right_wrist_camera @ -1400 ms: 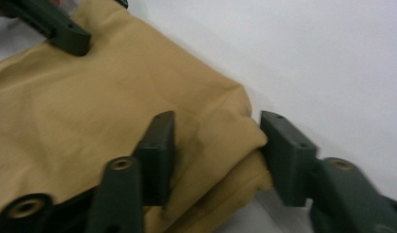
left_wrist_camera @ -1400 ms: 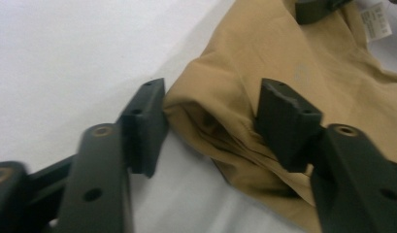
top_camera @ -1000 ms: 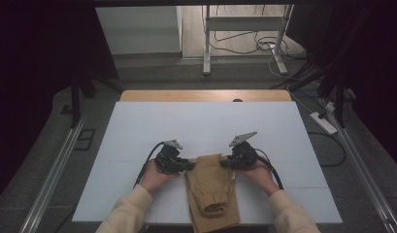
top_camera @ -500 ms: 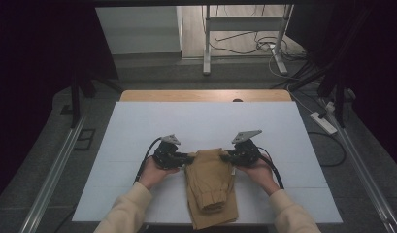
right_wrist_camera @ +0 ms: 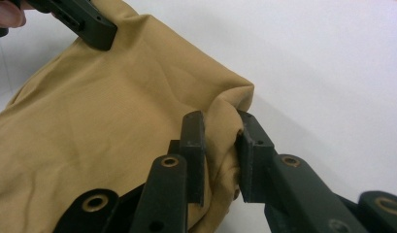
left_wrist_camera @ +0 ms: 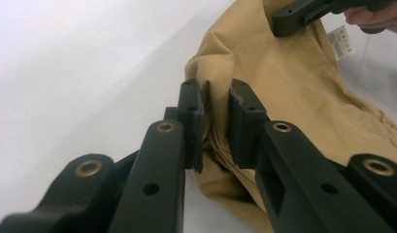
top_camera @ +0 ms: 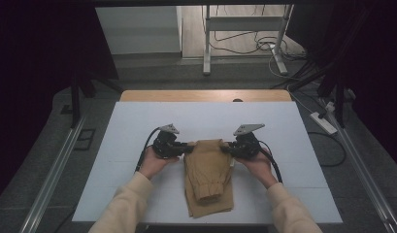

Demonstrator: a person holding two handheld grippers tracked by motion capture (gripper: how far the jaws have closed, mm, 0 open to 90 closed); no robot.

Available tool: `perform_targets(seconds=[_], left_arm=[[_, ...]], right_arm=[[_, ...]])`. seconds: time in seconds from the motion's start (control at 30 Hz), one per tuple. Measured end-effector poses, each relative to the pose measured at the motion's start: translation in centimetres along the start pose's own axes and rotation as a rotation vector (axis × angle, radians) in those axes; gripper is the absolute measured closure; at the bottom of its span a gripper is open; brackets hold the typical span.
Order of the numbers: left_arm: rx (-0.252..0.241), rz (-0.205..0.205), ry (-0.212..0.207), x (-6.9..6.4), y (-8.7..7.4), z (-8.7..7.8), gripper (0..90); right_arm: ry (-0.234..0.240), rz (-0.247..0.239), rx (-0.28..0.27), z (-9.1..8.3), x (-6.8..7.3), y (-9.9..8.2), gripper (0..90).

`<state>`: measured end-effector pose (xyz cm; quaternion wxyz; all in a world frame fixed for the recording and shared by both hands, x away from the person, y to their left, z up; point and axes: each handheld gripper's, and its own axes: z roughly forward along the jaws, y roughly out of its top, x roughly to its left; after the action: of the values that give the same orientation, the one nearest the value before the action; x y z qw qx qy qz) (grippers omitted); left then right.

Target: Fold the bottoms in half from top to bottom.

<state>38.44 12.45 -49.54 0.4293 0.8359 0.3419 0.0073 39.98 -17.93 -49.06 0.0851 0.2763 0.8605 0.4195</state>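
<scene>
A folded tan garment [top_camera: 208,174] lies on the white table [top_camera: 138,126], its long side running toward the person. My left gripper [top_camera: 189,148] is shut on the garment's far left corner, and my right gripper [top_camera: 226,148] is shut on the far right corner. In the left gripper view, a fold of the tan cloth [left_wrist_camera: 293,92] sits pinched between the jaws of the left gripper [left_wrist_camera: 216,121]. The right gripper view has the right gripper [right_wrist_camera: 220,145] clamped on a bunched corner of the cloth [right_wrist_camera: 113,107]. Each view catches the other gripper's jaw on the opposite corner.
A white care label [left_wrist_camera: 340,41] sticks out at the garment's edge. Beyond the table's wooden far edge [top_camera: 206,95] are a metal stand [top_camera: 244,39] and cables on the floor. A power strip [top_camera: 324,122] lies to the right.
Both grippers have moved away from the person, pulling the garment's far edge with them. The whole garment has slid up the table.
</scene>
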Motion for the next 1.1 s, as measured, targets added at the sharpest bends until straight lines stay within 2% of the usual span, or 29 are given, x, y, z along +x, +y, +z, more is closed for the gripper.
perform_targets(seconds=[0.27,0.47,1.1], left_arm=[[-0.013,-0.002,0.003,1.0,1.2,-0.5,77.5],[-0.013,0.007,0.021,1.7,1.9,-0.4,77.5],[-0.008,0.012,0.038,2.5,2.7,-0.3,77.5]], right_arm=[[-0.022,0.002,-0.023,0.1,-0.3,1.1,75.3],[-0.045,0.004,-0.028,0.4,-0.8,1.8,75.2],[-0.062,0.012,-0.020,1.4,-1.8,2.5,75.2]])
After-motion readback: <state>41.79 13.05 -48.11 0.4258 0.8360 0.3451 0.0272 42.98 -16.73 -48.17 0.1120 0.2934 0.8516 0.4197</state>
